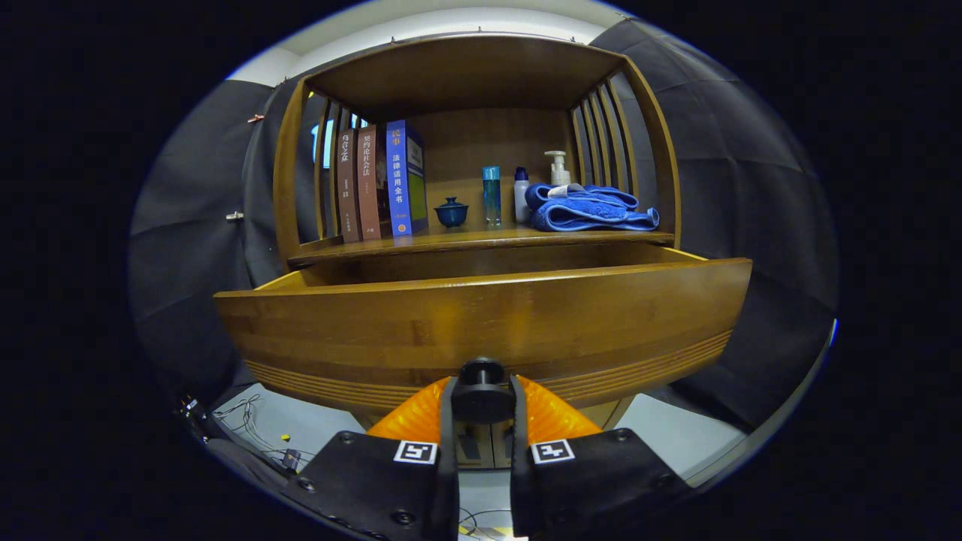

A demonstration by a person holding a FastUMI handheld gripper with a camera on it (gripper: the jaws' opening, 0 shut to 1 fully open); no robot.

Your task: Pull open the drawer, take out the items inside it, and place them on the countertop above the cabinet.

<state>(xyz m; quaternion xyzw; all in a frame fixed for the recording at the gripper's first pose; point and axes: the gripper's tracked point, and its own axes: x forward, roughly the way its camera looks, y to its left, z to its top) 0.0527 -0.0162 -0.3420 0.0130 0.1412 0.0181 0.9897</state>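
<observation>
Gripper (482, 394) clamps knob (482, 392) — drawer (481, 323) open.

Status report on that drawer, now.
Gripper shut on the drawer knob. Drawer pulled out, contents hidden behind its front. Countertop holds books, a blue towel and bottles; nothing blocking.

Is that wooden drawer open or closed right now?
Open: the drawer front stands well out from the cabinet, its side walls showing, and the gripper is clamped on its black knob.

glossy wooden drawer (481, 315), matt black knob (482, 391)
</observation>
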